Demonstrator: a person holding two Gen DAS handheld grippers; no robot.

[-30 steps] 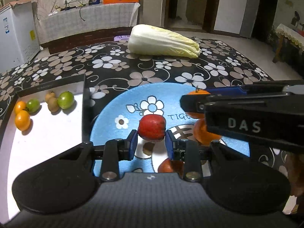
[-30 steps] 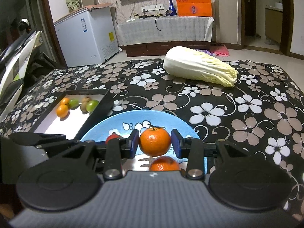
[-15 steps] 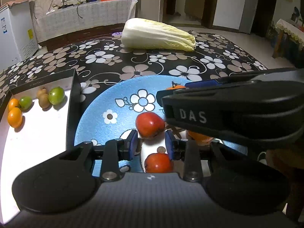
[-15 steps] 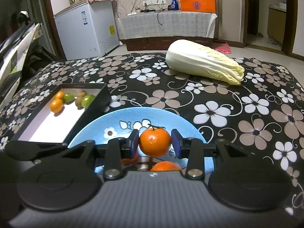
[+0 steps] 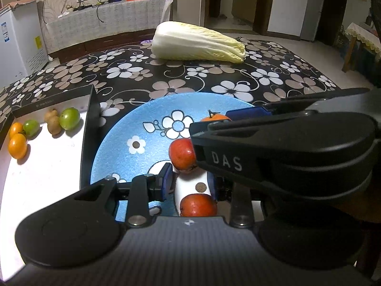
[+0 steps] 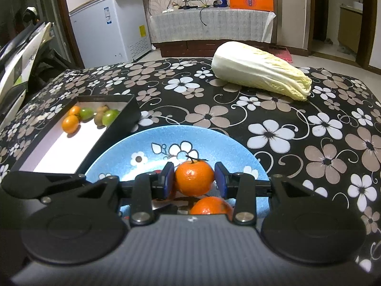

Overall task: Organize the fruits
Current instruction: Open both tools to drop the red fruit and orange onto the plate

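Right wrist view: right gripper [image 6: 194, 178] jaws clamp a tangerine [image 6: 194, 178]; left gripper [image 5: 190, 181] jaws, partly hidden, unclear.

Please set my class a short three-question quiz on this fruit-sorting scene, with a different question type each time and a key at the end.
1. Fill in: in the right wrist view, the black tray of small fruits stands to the ___ of the blue plate.
2. What sits between the fingers of the right gripper? A) a green fruit B) a mandarin C) nothing
3. True or false: the cabbage lies on the plate.

Key
1. left
2. B
3. False: the cabbage lies on the flowered tablecloth, beyond the plate.
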